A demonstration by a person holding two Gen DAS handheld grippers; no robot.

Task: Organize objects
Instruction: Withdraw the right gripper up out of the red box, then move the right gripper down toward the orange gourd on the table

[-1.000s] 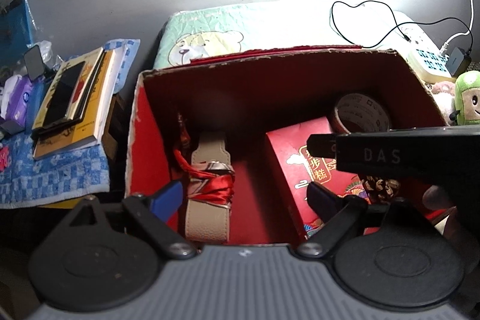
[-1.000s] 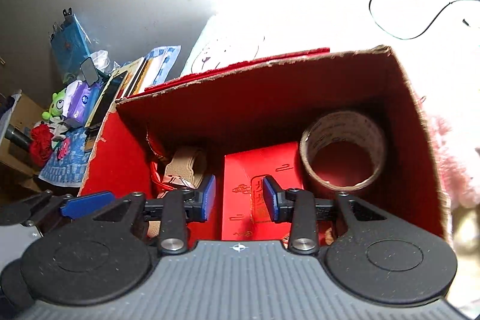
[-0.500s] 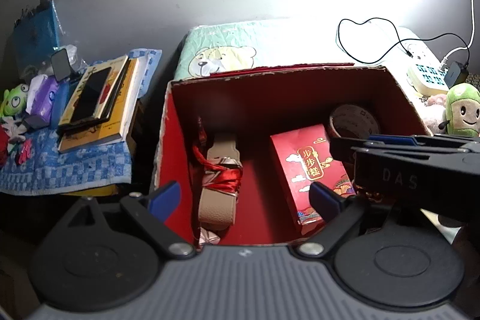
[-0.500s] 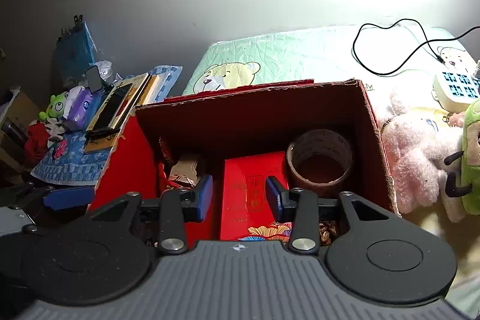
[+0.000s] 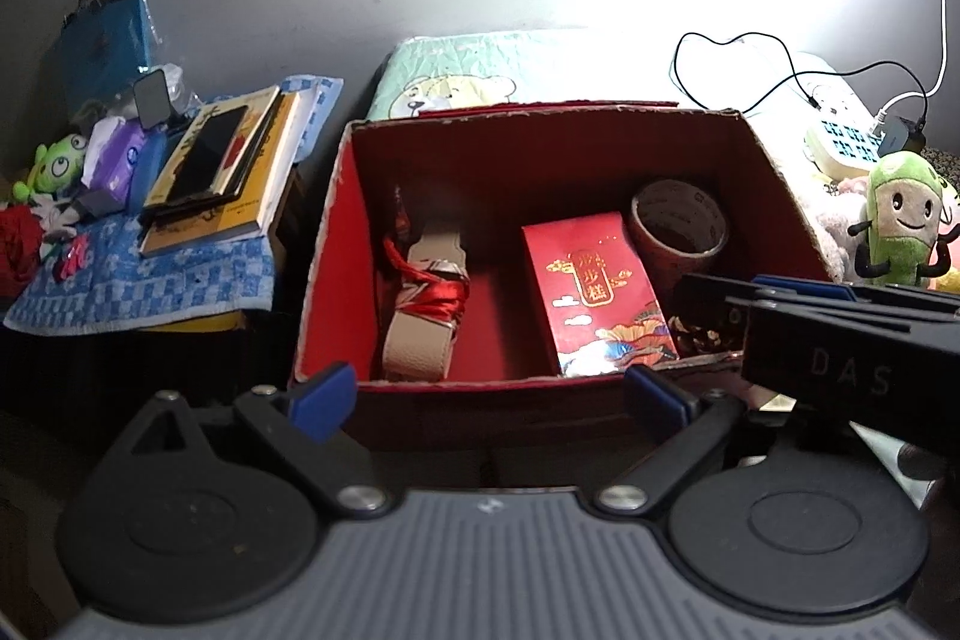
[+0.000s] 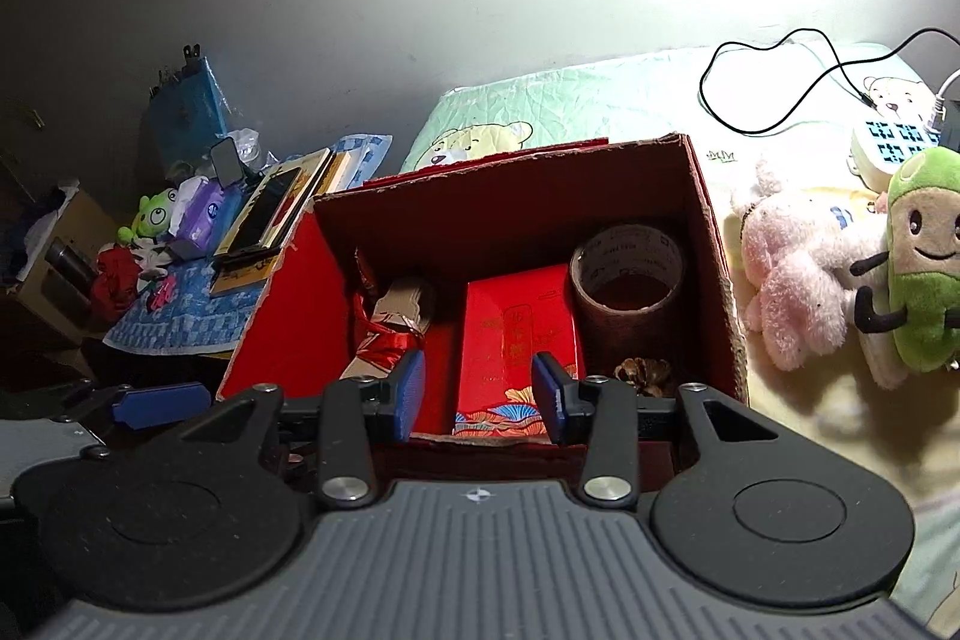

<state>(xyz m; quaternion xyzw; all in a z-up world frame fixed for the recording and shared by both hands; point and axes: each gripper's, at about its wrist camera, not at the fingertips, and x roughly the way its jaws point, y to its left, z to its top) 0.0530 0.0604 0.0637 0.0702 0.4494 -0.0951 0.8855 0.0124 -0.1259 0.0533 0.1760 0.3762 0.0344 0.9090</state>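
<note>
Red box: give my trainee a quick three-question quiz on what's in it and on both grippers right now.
1. True or false: the tape roll lies outside the red box.
2. What lies right of the red envelope, near the front wall? A) pinecone B) phone C) book
3. Which gripper spreads wider, left gripper or right gripper?

Key: 1 false. 2 A, the pinecone. 3 left; both hold nothing.

Dim room; blown-out glare top right; fisheye-curved, dark edges; sharp centre.
</note>
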